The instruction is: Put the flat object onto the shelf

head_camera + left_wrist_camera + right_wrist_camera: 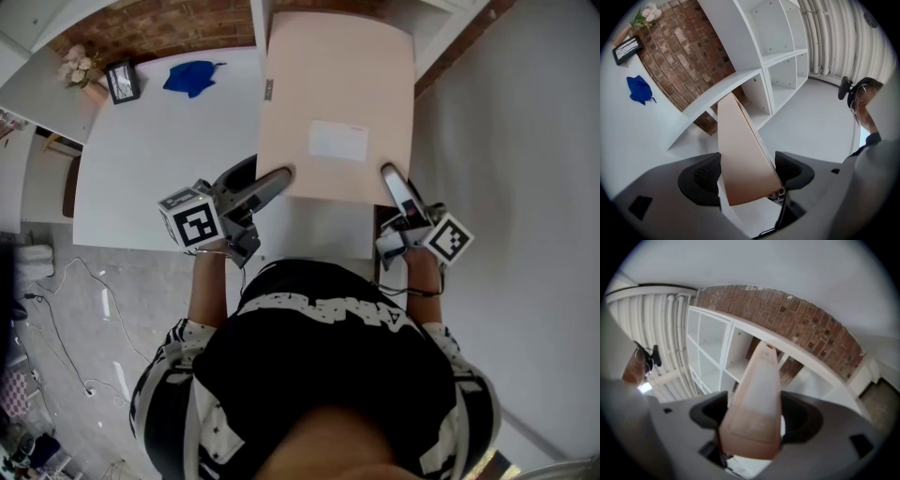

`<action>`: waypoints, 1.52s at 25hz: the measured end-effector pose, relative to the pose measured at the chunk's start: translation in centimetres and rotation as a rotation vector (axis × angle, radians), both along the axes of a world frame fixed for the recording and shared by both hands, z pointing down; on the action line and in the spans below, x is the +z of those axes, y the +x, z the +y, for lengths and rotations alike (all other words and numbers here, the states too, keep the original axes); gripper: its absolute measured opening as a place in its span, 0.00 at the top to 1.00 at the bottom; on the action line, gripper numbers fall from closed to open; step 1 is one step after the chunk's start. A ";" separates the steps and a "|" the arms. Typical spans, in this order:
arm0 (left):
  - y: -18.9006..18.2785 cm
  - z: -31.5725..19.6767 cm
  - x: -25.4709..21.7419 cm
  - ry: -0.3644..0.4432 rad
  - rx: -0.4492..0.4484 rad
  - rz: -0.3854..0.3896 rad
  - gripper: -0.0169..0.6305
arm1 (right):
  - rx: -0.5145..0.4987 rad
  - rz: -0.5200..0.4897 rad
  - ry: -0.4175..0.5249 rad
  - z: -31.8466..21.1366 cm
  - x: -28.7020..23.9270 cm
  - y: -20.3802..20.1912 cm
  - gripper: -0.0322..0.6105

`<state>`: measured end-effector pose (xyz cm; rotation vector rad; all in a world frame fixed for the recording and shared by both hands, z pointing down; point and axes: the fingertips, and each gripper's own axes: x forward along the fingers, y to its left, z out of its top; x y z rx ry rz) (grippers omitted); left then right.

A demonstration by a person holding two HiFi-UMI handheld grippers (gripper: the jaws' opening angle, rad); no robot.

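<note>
You are holding the panel (336, 94) in the air with both tools. The left hand-held gripper (274, 182) is pinching its near-left corner and the right hand-held gripper (392, 178) its near-right corner. In the left gripper view the jaws of the left hand-held gripper (746, 172) are standing only partly closed, with the panel (740, 150) wedged between the pads. In the right gripper view the right hand-held gripper (754, 414) is clamping the panel (758, 385) the same way.

The panel's long axis is running straight away from you, from the jaws toward the shelf (757, 72). Both grippers are sitting at the near short edge, so neither arm is nearer to the shelf. The free far edge is lining up with the shelf (740, 336) front, and I cannot tell whether it is touching a board or already entering a bay. The bench (159, 159) is lying to your left, below the panel.

I judge the next push will be forward along that axis, with both ends kept level.
</note>
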<state>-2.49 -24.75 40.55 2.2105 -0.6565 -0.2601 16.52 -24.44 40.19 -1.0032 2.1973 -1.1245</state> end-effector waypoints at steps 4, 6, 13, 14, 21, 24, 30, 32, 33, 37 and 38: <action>0.2 -0.1 -0.1 -0.014 -0.001 0.021 0.43 | 0.007 0.000 -0.003 0.0 0.0 0.1 0.42; 0.2 0.0 0.0 -0.020 -0.001 0.021 0.43 | 0.012 -0.002 -0.008 0.0 0.0 0.2 0.42; 0.3 -0.3 0.3 -0.040 0.006 0.023 0.43 | 0.027 -0.001 -0.017 -0.2 0.0 0.4 0.42; 0.3 -0.4 0.3 -0.042 0.006 0.022 0.43 | 0.027 -0.001 -0.018 -0.2 0.0 0.4 0.42; 0.3 -0.5 0.3 -0.050 0.008 0.020 0.43 | 0.029 0.002 -0.025 -0.2 0.1 0.4 0.42; 0.3 -0.5 0.2 -0.060 -0.006 0.022 0.43 | 0.024 0.005 -0.026 -0.4 -0.1 0.4 0.42; 0.7 -0.9 0.3 -0.075 -0.041 0.037 0.43 | 0.004 0.002 -0.033 -1.2 0.1 0.9 0.42; 0.7 -0.9 0.2 -0.087 -0.057 0.033 0.43 | -0.009 0.002 -0.036 -1.2 -0.1 1.0 0.42; 0.7 -1.0 0.1 -0.090 -0.063 0.035 0.43 | -0.016 0.004 -0.035 -1.3 -0.2 1.0 0.42; 0.7 -1.0 -0.1 -0.087 -0.083 0.057 0.43 | -0.051 0.012 -0.034 -1.3 -0.3 1.0 0.41; 0.6 -1.0 -0.1 -0.093 -0.094 0.053 0.43 | -0.058 0.014 -0.032 -1.2 -0.3 1.0 0.41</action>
